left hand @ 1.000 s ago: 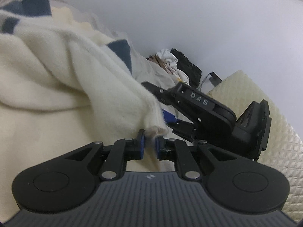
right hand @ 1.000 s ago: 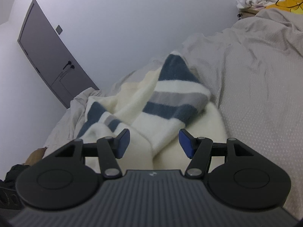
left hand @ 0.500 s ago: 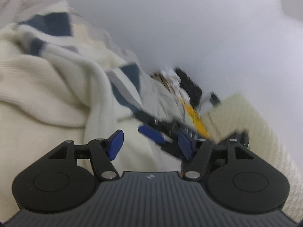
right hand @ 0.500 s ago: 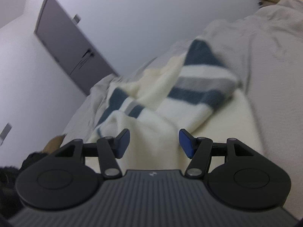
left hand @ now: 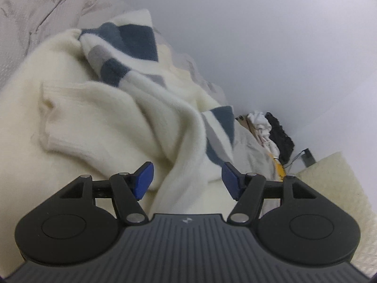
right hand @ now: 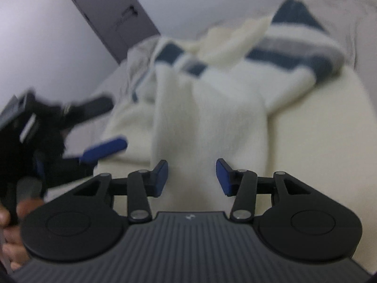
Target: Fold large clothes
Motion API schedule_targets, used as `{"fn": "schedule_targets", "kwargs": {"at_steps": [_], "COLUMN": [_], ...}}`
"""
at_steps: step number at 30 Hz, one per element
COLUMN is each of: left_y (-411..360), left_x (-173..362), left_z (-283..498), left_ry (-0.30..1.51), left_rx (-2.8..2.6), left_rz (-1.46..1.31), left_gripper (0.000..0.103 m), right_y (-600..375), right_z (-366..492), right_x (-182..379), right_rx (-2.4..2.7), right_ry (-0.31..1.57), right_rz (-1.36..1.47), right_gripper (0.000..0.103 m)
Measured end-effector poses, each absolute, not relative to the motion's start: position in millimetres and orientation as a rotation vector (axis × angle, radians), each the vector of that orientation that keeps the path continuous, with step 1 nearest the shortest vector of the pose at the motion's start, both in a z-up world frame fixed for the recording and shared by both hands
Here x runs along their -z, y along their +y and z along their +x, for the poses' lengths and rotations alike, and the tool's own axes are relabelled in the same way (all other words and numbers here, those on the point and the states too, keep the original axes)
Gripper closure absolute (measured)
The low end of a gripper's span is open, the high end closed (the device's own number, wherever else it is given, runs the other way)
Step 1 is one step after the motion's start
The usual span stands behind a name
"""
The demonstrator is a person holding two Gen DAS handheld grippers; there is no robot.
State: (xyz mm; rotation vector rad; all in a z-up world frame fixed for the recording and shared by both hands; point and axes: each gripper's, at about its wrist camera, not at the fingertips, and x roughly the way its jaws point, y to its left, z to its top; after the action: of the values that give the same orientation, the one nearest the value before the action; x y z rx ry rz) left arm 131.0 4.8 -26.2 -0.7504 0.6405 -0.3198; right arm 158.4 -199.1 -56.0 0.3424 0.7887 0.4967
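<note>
A cream sweater (left hand: 99, 118) with blue and grey stripes lies crumpled on the bed. In the left wrist view my left gripper (left hand: 187, 180) is open, and a cream fold runs under the gap without touching the pads. In the right wrist view the sweater (right hand: 212, 118) fills the middle. My right gripper (right hand: 192, 177) hovers low over a cream fold, its jaws closing with the fold between them, and the pads do not press it. At the left of that view my left gripper (right hand: 70, 158) stands open over the sweater's edge, held by a hand (right hand: 14, 212).
The grey bed sheet (left hand: 35, 11) lies under the sweater. A pile of white and black clothes (left hand: 271, 132) sits by the wall, next to a quilted cream cushion (left hand: 334, 181). A dark door (right hand: 110, 16) stands at the back left in the right wrist view.
My left gripper let go of the sweater's edge, opened and swung away from the right gripper. The right gripper sank toward the sweater and its jaws narrowed.
</note>
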Motion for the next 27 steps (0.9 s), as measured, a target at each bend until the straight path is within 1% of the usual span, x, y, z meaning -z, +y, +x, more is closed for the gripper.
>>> {"fn": "schedule_targets", "kwargs": {"at_steps": [3, 8, 12, 18, 19, 20, 23, 24, 26, 27], "left_y": [-1, -4, -7, -25, -30, -35, -45, -47, -49, -49], "left_x": [36, 47, 50, 60, 61, 62, 66, 68, 70, 70], "left_z": [139, 149, 152, 157, 157, 157, 160, 160, 160, 160], "left_ry": [0.631, 0.639, 0.632, 0.673, 0.679, 0.686, 0.721, 0.725, 0.729, 0.726], "left_rx": [0.300, 0.322, 0.358, 0.349, 0.349, 0.346, 0.325, 0.325, 0.318, 0.317], "left_rz": [-0.728, -0.730, -0.748, -0.657, -0.635, -0.613, -0.571, -0.572, -0.571, -0.575], "left_gripper": [0.035, 0.035, 0.035, 0.036, 0.040, 0.049, 0.063, 0.067, 0.079, 0.082], "right_y": [-197, -219, -246, -260, -258, -257, -252, -252, -250, -249], "right_z": [154, 152, 156, 169, 172, 176, 184, 186, 187, 188], "right_x": [56, 42, 29, 47, 52, 56, 69, 72, 73, 74], "right_rx": [-0.471, -0.415, -0.347, -0.288, -0.285, -0.285, -0.301, -0.316, -0.349, -0.365], "right_ry": [0.788, 0.749, 0.687, 0.717, 0.733, 0.745, 0.782, 0.789, 0.793, 0.796], "right_rz": [0.322, 0.407, 0.481, 0.530, 0.531, 0.533, 0.547, 0.562, 0.585, 0.588], "right_gripper": [0.057, 0.053, 0.053, 0.052, 0.052, 0.052, 0.053, 0.053, 0.054, 0.055]}}
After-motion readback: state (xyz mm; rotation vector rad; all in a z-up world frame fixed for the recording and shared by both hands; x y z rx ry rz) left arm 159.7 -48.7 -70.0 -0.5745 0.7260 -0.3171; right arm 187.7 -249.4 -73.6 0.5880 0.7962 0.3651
